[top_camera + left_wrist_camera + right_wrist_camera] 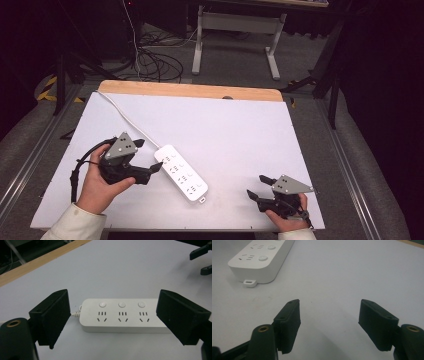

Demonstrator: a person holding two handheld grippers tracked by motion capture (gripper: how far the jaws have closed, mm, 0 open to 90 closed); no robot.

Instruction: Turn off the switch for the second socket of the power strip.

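Note:
A white power strip (181, 172) with several sockets and round buttons lies slantwise on the white table (225, 130); its white cord (127, 117) runs to the far left corner. My left gripper (148, 155) is open just left of the strip, and in the left gripper view the strip (120, 315) lies between and beyond the spread jaws, untouched. My right gripper (260, 186) is open near the front right edge, holding nothing. In the right gripper view the strip's end (259, 261), with its small mounting tab (250, 282), sits up and to the left of the open gripper (329, 322).
The table has a wooden far edge (190, 90). Beyond it stand a white desk frame (235, 35) and loose cables (155, 62) on the grey floor. In the left gripper view the right gripper's jaws show at top right.

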